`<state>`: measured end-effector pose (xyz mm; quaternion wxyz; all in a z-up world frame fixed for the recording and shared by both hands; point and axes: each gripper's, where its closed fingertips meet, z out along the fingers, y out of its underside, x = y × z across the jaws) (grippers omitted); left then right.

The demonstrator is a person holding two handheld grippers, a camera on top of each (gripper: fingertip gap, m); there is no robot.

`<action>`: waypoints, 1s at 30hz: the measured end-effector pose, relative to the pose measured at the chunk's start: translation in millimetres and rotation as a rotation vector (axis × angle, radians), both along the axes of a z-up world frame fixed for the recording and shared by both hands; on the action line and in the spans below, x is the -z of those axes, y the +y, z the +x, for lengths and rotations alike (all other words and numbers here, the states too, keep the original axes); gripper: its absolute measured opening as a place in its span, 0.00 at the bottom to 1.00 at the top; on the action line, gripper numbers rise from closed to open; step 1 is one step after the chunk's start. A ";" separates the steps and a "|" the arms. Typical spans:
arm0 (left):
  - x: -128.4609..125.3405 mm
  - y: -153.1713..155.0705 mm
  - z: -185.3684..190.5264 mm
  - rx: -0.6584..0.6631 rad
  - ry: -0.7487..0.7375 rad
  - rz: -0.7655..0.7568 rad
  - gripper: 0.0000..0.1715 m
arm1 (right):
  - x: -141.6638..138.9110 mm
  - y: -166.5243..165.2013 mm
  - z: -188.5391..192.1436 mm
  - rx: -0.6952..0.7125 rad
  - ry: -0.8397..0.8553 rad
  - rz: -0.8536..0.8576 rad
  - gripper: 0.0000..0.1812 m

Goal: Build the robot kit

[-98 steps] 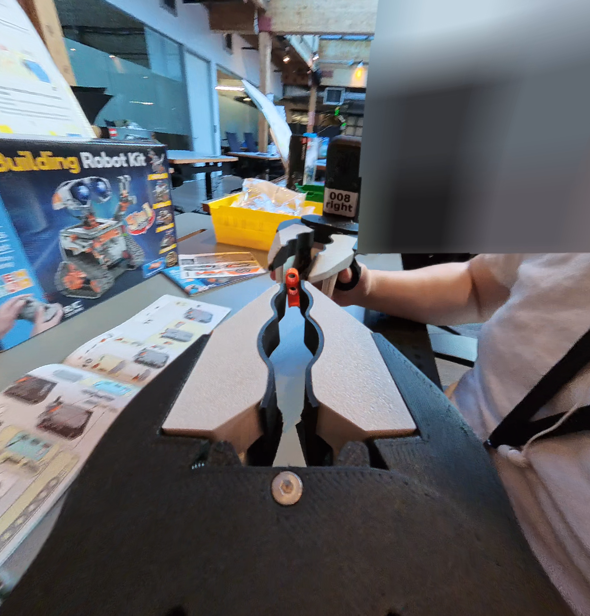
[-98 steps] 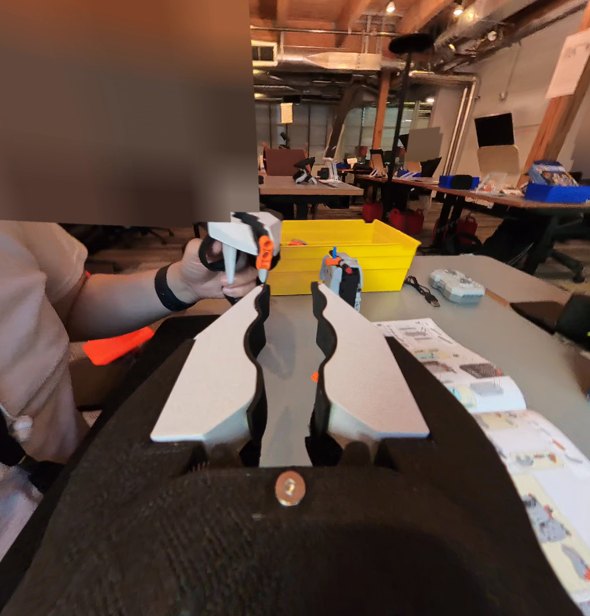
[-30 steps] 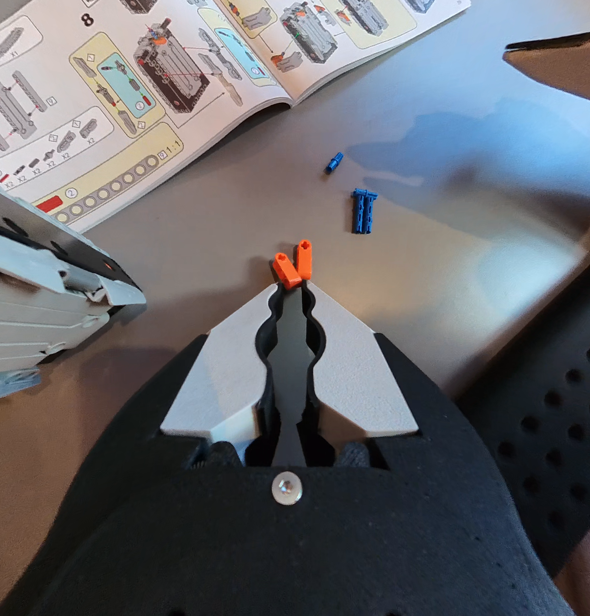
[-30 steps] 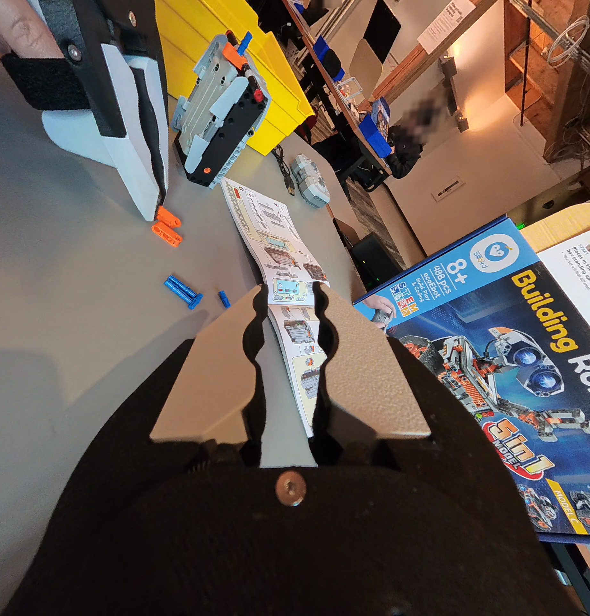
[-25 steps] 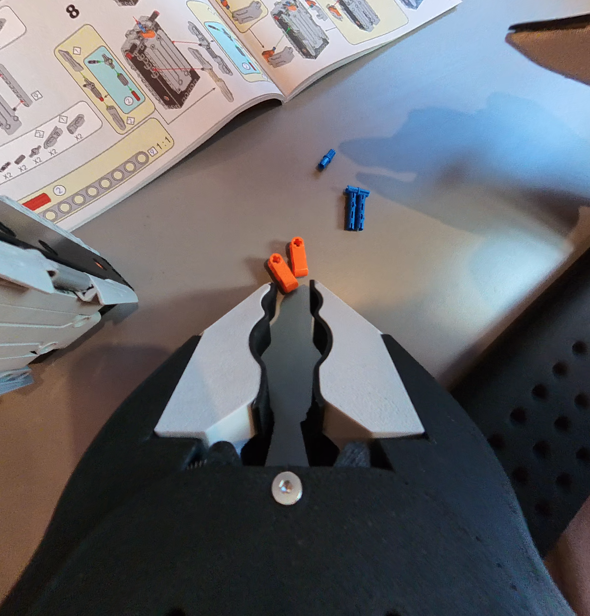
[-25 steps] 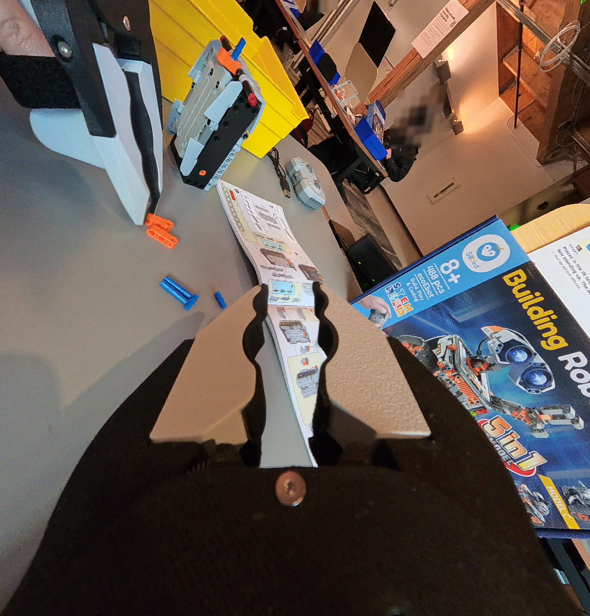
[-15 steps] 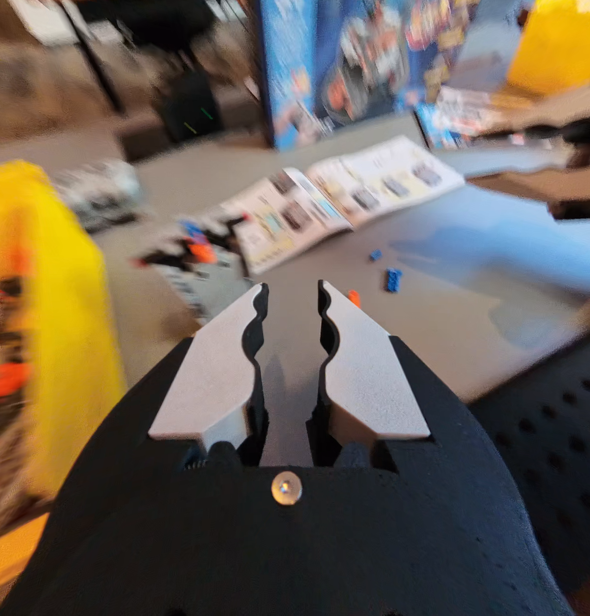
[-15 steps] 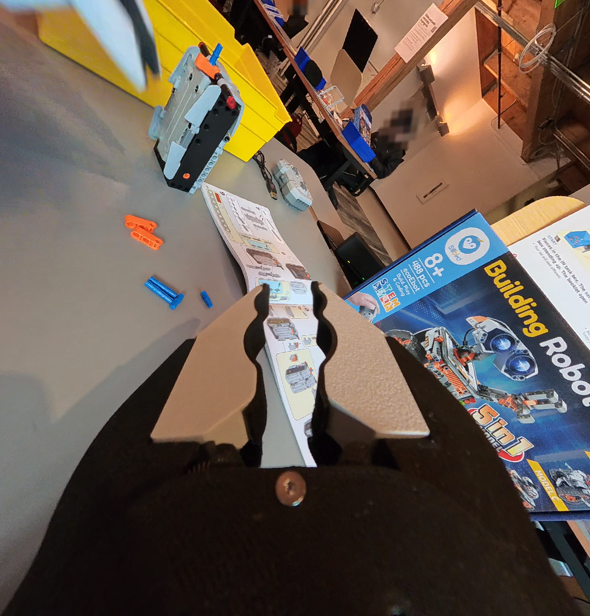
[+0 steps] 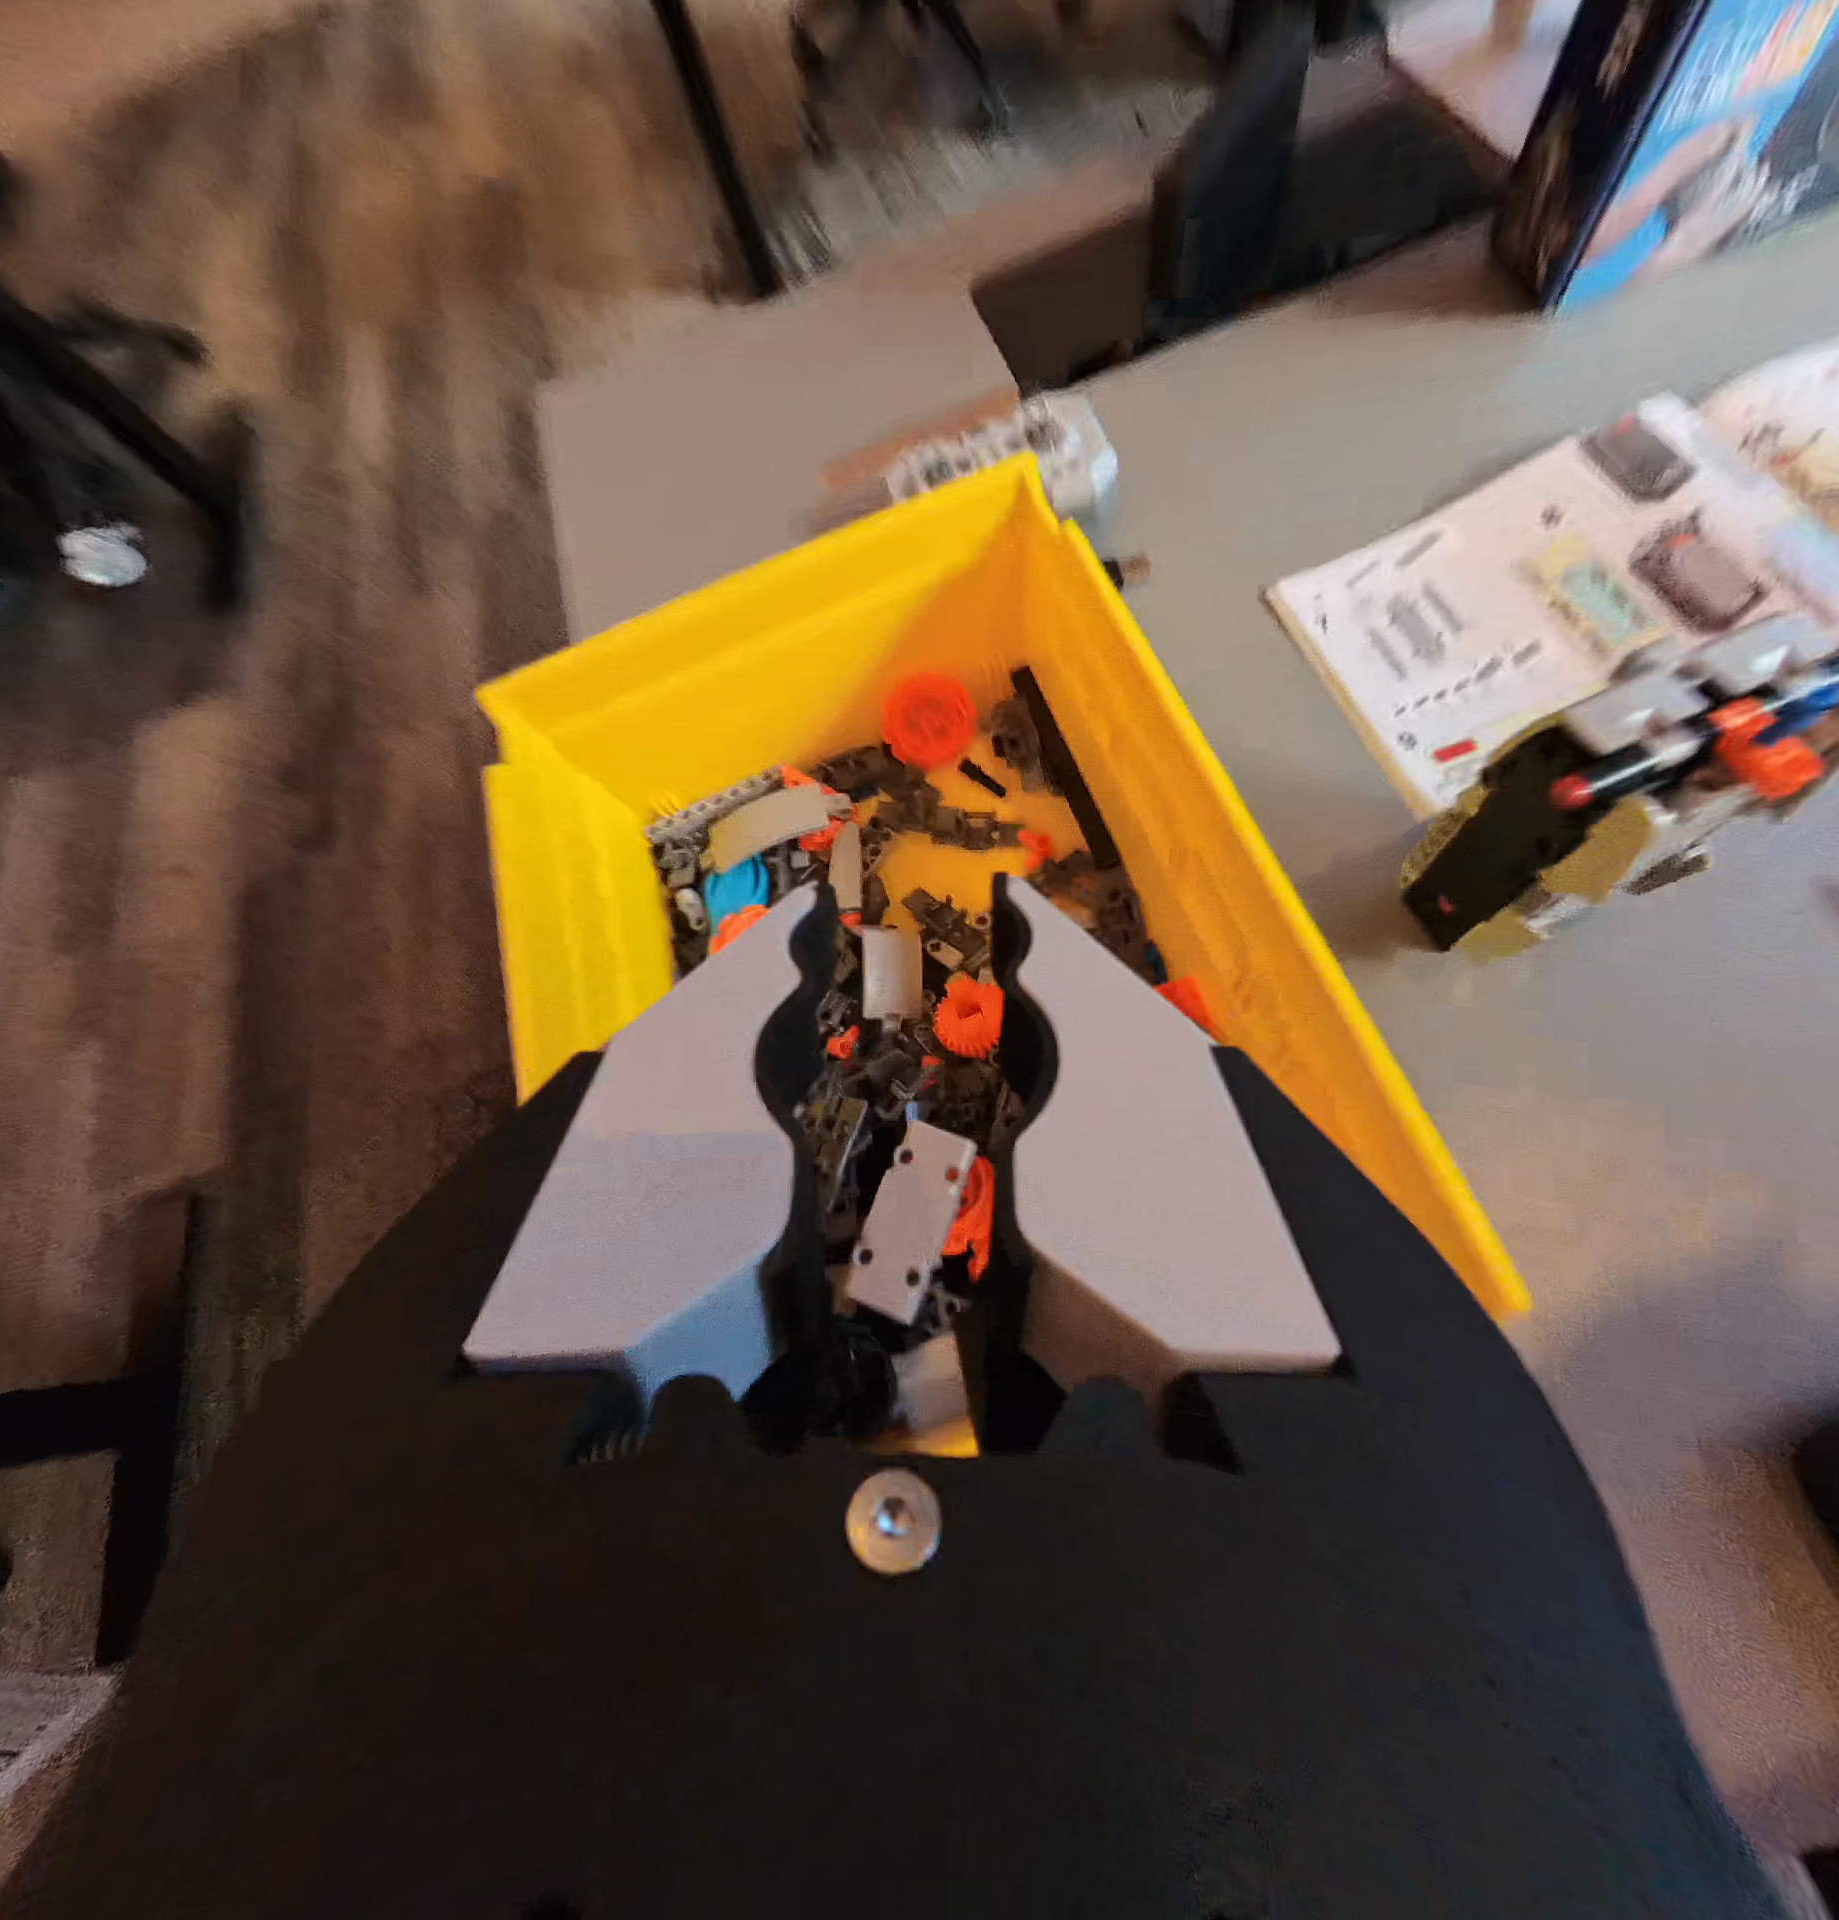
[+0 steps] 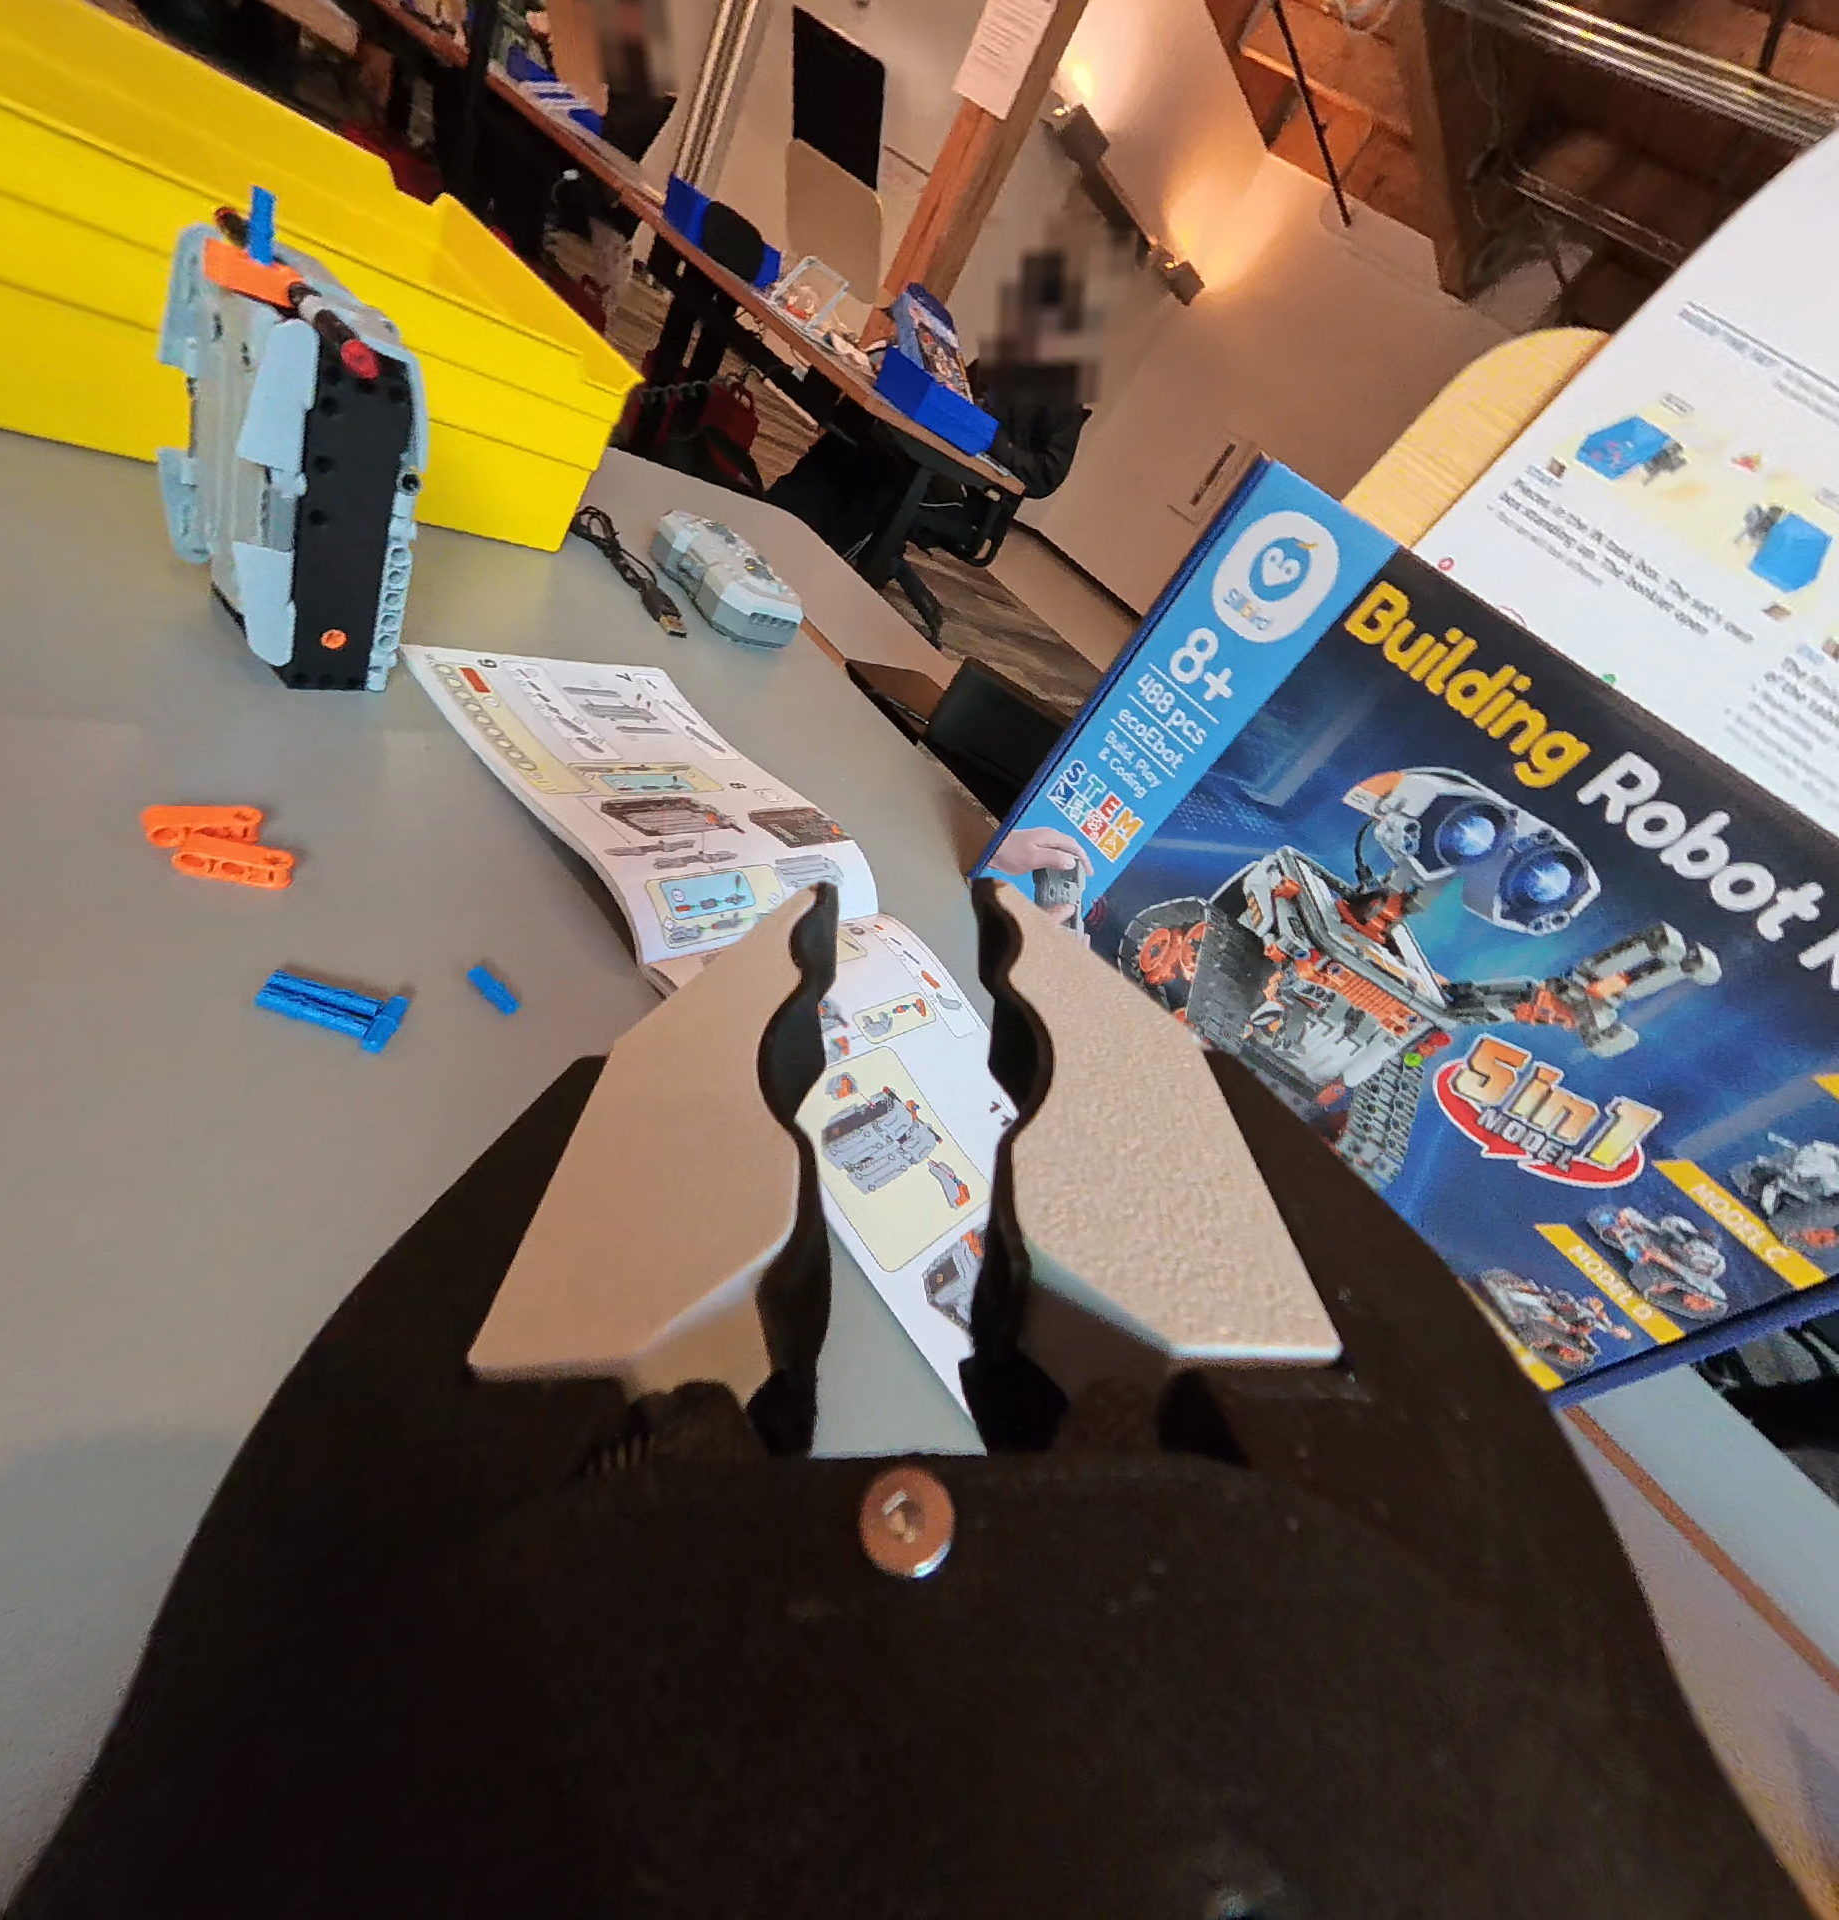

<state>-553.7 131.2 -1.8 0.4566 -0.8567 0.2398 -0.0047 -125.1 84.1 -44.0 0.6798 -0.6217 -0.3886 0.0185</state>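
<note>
The left gripper (image 9: 907,899) hovers with jaws apart and empty over the yellow bin (image 9: 1242,914), which is full of black, grey and orange building pieces (image 9: 915,997). The right gripper (image 10: 902,902), also parted and empty, hangs above the open instruction booklet (image 10: 686,800) on the grey table (image 10: 167,1143).

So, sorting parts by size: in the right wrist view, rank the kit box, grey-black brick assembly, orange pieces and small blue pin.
Largest to smallest as seen:
1. kit box, though nearest the camera
2. brick assembly
3. orange pieces
4. small blue pin
</note>
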 end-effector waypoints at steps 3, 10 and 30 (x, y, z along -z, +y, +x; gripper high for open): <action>51.1 27.3 6.2 0.093 0.017 -0.187 0.14 | 2.5 4.2 8.1 0.030 0.003 -0.004 0.14; 123.2 51.8 -13.6 0.045 0.166 -0.435 0.15 | 8.5 5.6 12.6 0.046 -0.027 -0.011 0.14; 151.2 48.5 -23.0 0.022 0.307 -0.510 0.11 | 12.7 3.0 8.5 0.016 -0.062 -0.025 0.13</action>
